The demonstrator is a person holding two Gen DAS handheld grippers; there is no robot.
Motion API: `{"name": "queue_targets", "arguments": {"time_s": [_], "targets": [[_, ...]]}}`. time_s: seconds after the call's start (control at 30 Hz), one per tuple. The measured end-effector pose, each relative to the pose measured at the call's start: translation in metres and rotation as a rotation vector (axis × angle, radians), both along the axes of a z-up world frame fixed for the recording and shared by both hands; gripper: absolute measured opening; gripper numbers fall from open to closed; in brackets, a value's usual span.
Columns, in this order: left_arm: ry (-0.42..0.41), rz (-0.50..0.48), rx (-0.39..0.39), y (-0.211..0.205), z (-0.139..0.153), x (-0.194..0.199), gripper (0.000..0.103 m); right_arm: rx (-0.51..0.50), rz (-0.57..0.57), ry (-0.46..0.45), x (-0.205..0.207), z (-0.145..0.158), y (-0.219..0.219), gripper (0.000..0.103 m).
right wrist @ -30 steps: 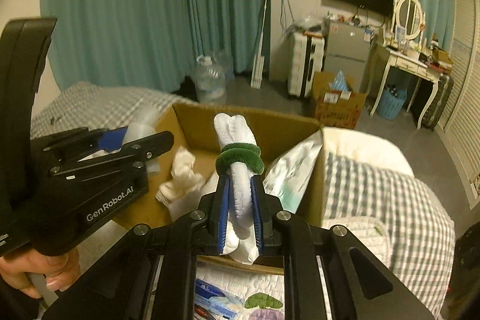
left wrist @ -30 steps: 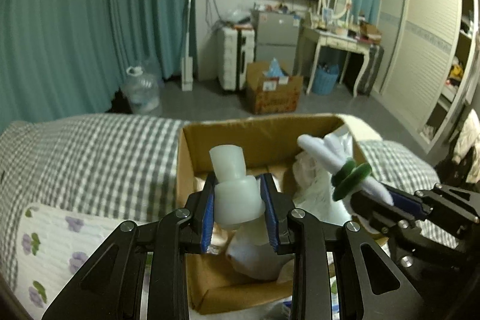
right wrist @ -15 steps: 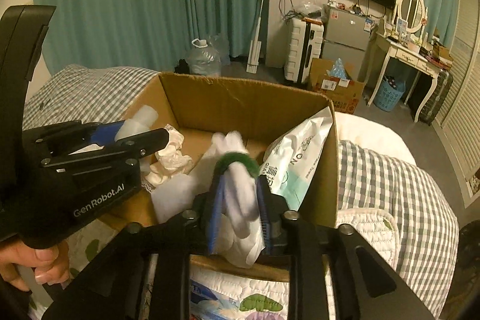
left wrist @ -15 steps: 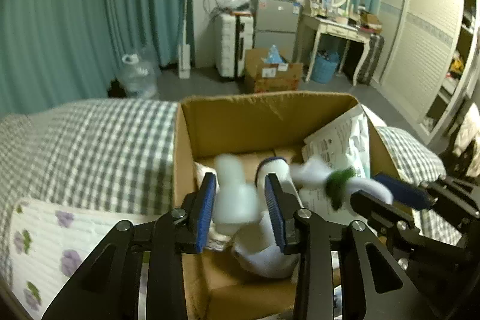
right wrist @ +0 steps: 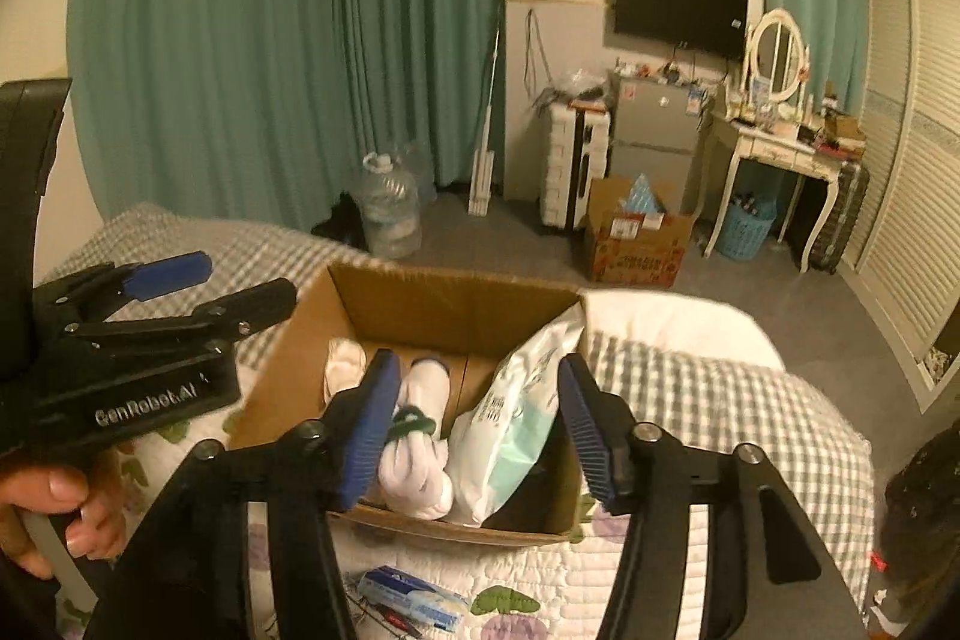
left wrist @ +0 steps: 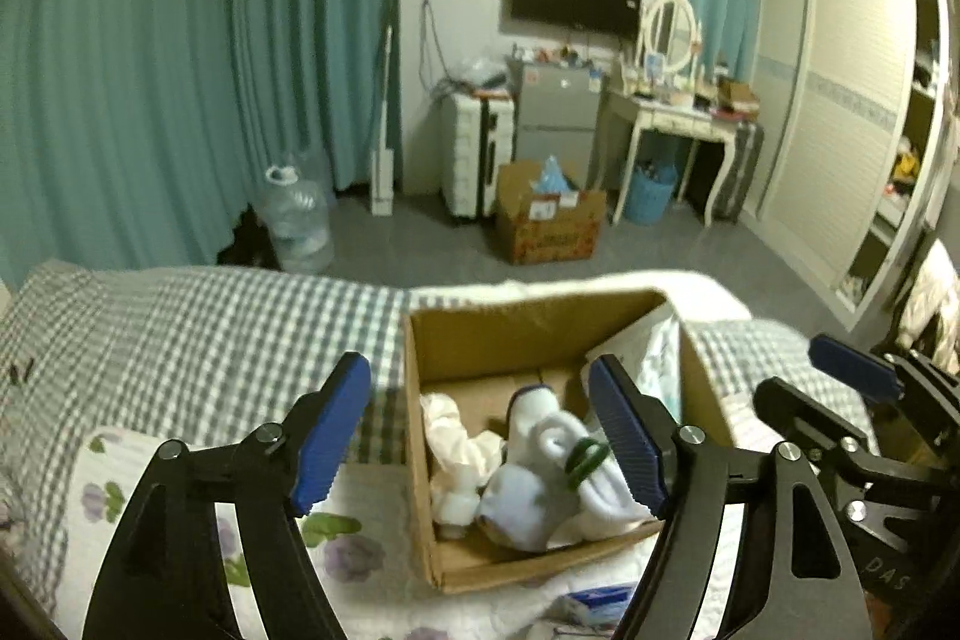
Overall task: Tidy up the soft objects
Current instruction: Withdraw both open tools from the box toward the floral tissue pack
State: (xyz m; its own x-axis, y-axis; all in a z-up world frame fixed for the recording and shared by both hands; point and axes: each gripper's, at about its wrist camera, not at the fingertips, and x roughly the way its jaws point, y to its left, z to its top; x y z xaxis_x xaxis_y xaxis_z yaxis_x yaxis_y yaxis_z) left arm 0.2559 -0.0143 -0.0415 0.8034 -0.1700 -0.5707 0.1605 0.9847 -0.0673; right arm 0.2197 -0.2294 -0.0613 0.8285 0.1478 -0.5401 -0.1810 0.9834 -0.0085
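Now empty-handed above the box point(left wrist: 543, 334) on the bed point(left wrist: 198, 334).
Left hand-held gripper point(left wrist: 480, 436) and right hand-held gripper point(right wrist: 474, 424) spread wide, holding nothing; white roll point(right wrist: 420, 436) with green band point(right wrist: 411, 424) lying inside beside rags point(left wrist: 459, 445) and pouch point(right wrist: 516, 418). Drop step seemingly finished; next, probably fetching another soft item outside the box.

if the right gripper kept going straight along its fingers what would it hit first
Most likely the white plastic package leaning in the cardboard box, which sits between the open fingers of the right gripper. The green-banded sock roll lies just left of that line. Depth is uncertain.
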Motion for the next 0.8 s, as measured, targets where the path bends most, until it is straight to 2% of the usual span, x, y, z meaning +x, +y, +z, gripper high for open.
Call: {"name": "queue_targets", "arguments": {"time_s": [0.13,0.2,0.27,0.3,0.4,0.43,0.57,0.63,0.8], "targets": [[-0.089,0.009,0.011,0.005,0.033,-0.031,0.076,-0.014,-0.031,-0.071,-0.028,0.031,-0.005,0.066],[-0.119,0.021,0.027,0.007,0.046,-0.046,0.08,-0.016,-0.04,-0.1,-0.044,0.047,-0.008,0.071],[-0.161,0.048,0.034,0.011,0.062,-0.065,0.102,-0.006,-0.05,-0.128,-0.061,0.064,-0.014,0.074],[-0.188,0.06,0.031,0.014,0.068,-0.074,0.103,-0.001,-0.052,-0.14,-0.068,0.07,-0.015,0.078],[-0.261,0.087,0.029,0.023,0.087,-0.103,0.103,0.007,-0.065,-0.188,-0.092,0.094,-0.017,0.088],[-0.271,0.091,0.028,0.026,0.093,-0.111,0.103,0.006,-0.067,-0.203,-0.101,0.102,-0.018,0.092],[-0.286,0.105,0.002,0.037,0.11,-0.137,0.103,-0.008,-0.068,-0.256,-0.137,0.127,-0.014,0.096],[-0.295,0.112,-0.008,0.041,0.117,-0.15,0.103,-0.014,-0.07,-0.276,-0.152,0.136,-0.013,0.103],[-0.337,0.122,-0.011,0.043,0.132,-0.183,0.103,-0.024,-0.075,-0.325,-0.192,0.157,-0.013,0.103]]}}
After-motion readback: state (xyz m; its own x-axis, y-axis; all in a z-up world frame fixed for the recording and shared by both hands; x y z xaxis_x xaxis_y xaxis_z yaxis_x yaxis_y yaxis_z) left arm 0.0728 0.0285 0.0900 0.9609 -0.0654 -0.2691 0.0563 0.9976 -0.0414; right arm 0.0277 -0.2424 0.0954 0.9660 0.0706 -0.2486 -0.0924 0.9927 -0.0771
